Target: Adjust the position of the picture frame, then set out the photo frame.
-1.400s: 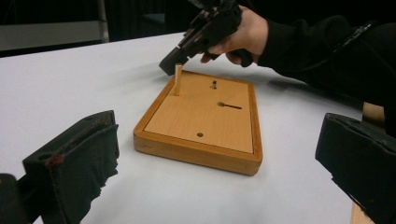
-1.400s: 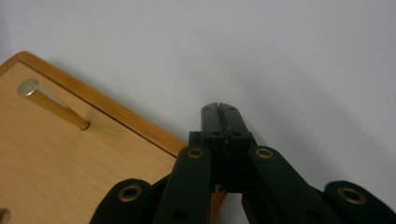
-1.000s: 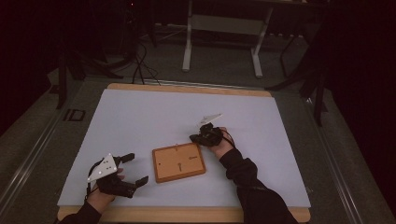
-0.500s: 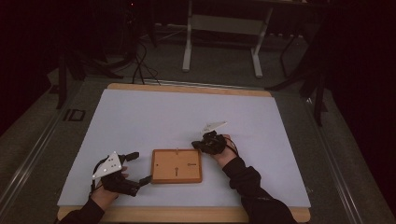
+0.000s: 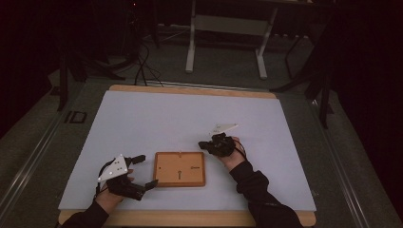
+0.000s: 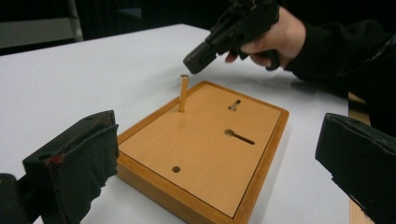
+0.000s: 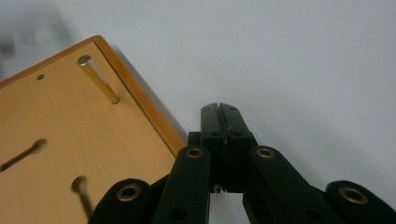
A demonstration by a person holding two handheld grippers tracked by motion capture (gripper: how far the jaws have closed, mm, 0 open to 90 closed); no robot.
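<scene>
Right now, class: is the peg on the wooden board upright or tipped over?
Upright. The peg stands straight up from its hole near one edge of the wooden board.

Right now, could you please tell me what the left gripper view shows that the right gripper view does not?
The left gripper view alone shows the person's right hand holding the right tongs near the upright brass peg, plus the left tongs' jaws spread wide either side of the wooden board. The right gripper view alone shows the right tongs' jaws pressed together, empty, just off the board's edge. Both show the board, its peg and keyhole slot, and the white table.
</scene>
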